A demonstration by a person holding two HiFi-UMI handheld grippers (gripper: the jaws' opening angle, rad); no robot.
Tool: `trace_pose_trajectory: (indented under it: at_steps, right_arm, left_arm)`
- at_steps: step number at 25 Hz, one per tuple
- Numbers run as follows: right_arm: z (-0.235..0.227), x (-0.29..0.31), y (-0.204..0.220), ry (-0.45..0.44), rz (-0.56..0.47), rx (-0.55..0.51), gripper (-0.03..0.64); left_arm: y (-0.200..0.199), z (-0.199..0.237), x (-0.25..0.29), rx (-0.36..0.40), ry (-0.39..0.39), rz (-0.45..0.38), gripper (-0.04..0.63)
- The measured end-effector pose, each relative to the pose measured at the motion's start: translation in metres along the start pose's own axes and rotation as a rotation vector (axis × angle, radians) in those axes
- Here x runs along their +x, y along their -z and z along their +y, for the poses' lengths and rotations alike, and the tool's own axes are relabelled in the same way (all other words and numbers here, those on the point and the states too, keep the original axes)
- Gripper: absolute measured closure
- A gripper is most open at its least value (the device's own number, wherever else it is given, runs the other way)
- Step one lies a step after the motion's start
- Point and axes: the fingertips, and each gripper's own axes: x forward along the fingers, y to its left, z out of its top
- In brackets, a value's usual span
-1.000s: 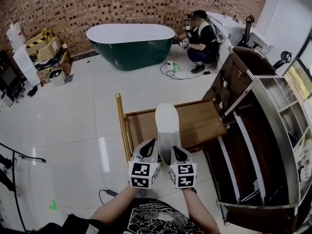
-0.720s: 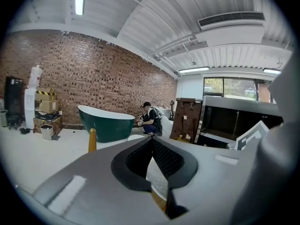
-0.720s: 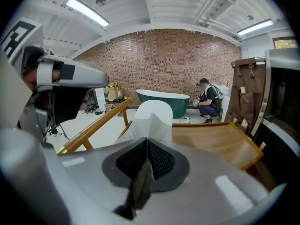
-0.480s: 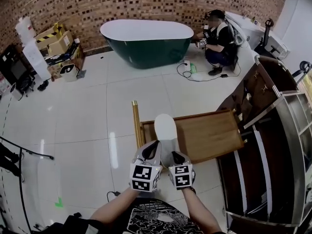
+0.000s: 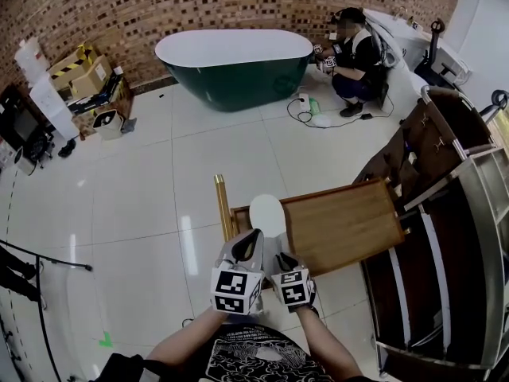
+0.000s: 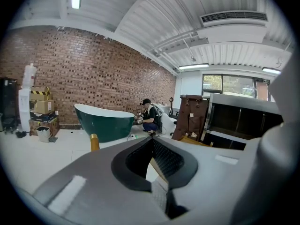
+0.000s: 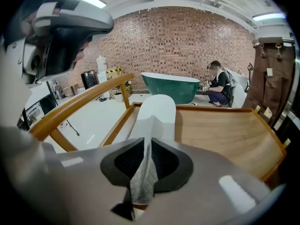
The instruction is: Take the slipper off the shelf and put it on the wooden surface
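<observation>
From the head view, the white slipper (image 5: pixel 268 213) lies on the wooden surface (image 5: pixel 346 225), at its left end. Both tongs are at the slipper's near end, the left gripper (image 5: pixel 248 241) just beside the right gripper (image 5: pixel 281 258).

In the left gripper view, the left gripper (image 6: pixel 151 139) has its jaws together, with a bit of the slipper's (image 6: pixel 158 193) quilted cloth pinched low between them.

In the right gripper view, the right gripper (image 7: pixel 145 142) has its jaws opening. A fold of the slipper's (image 7: pixel 157 114) cloth stands between them, and the slipper rests flat on the wooden surface (image 7: pixel 220 130).
</observation>
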Motion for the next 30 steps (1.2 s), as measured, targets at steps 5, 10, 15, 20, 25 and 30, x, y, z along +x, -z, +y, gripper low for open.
trace_pose_trajectory:
  at_steps: [5, 10, 15, 20, 25, 30]
  right_arm:
    - [-0.006, -0.003, -0.006, 0.006, -0.028, 0.037, 0.532]
    - [-0.015, -0.018, -0.011, 0.044, -0.055, 0.049, 0.563]
    - [-0.022, -0.049, -0.026, 0.077, -0.126, 0.056, 0.615]
    - [-0.02, -0.095, -0.048, 0.077, -0.221, 0.051, 0.615]
    - [-0.025, -0.145, -0.064, 0.08, -0.337, 0.038, 0.615]
    - [-0.018, -0.192, -0.069, 0.086, -0.414, 0.027, 0.615]
  left_arm:
    - [0.002, -0.001, 0.007, -0.004, 0.011, 0.007, 0.591]
    - [0.002, -0.013, 0.005, -0.001, 0.028, 0.008, 0.591]
    - [0.003, -0.029, -0.003, 0.002, 0.023, 0.005, 0.591]
    - [0.0, -0.054, -0.019, -0.001, 0.027, -0.015, 0.591]
    - [0.003, -0.088, -0.028, 0.007, 0.043, -0.036, 0.591]
    - [0.005, -0.113, -0.048, 0.004, 0.053, -0.053, 0.591]
